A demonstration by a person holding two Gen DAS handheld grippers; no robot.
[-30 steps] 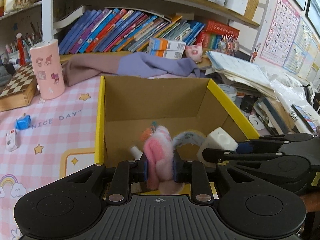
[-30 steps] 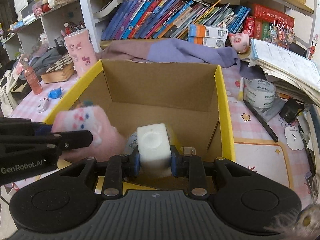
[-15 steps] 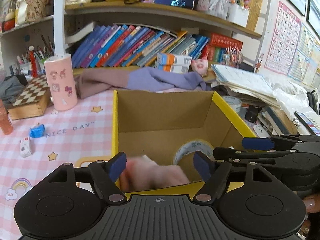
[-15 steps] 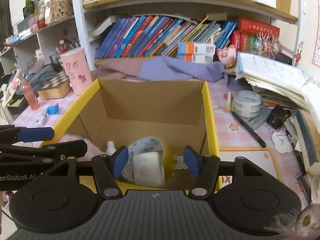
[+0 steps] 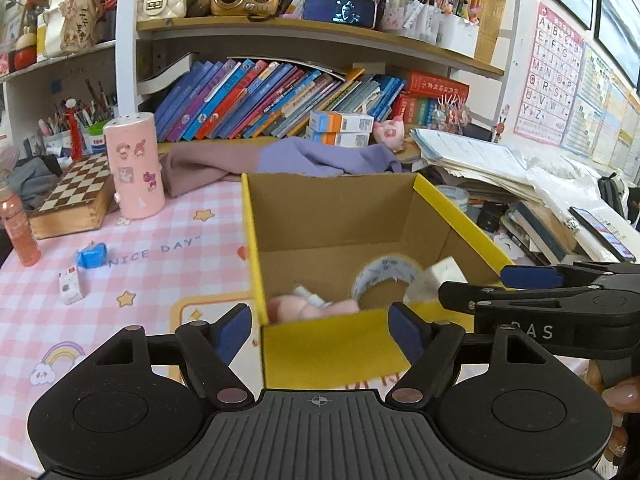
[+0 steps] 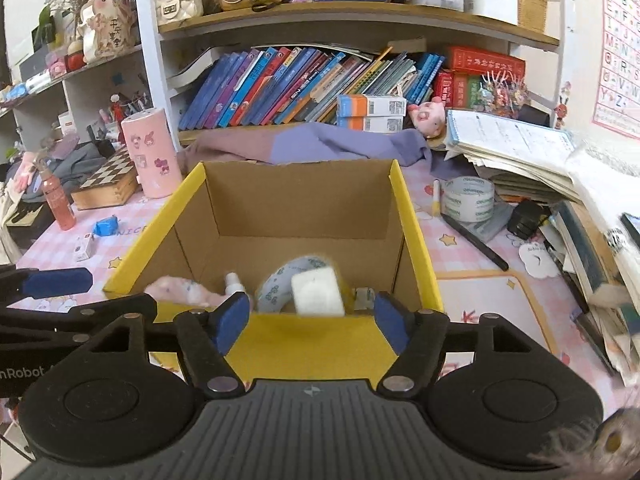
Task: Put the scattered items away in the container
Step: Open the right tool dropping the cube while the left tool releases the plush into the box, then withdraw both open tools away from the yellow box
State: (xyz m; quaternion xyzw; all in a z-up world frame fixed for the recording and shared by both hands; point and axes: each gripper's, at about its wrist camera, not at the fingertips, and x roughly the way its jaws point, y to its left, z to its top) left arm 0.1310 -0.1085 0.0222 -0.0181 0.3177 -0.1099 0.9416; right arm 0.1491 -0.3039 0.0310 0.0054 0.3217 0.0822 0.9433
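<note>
An open cardboard box with yellow rims (image 5: 452,208) (image 6: 412,232) stands on the pink checked table. Inside it lie a pink plush toy (image 5: 304,308) (image 6: 180,290), a white cube (image 5: 440,274) (image 6: 318,294), a roll of tape (image 5: 384,276) (image 6: 280,280) and a small white bottle (image 6: 234,282). My left gripper (image 5: 320,328) is open at the box's near wall, nothing between its fingers. My right gripper (image 6: 312,318) hovers over the same near edge beside it; its jaws are opening and hold nothing.
Left of the box lie a blue wrapped item (image 5: 91,255) and a small white box (image 5: 70,286). A pink canister (image 5: 134,166), a chessboard box (image 5: 72,196) and an orange bottle (image 5: 18,228) stand further left. Right of the box: a tape roll (image 6: 468,198), a black pen (image 6: 474,242), stacked papers.
Both grippers opened; the pink plush and the white cube dropped into the box. Both grippers then drew back and up from the box.
</note>
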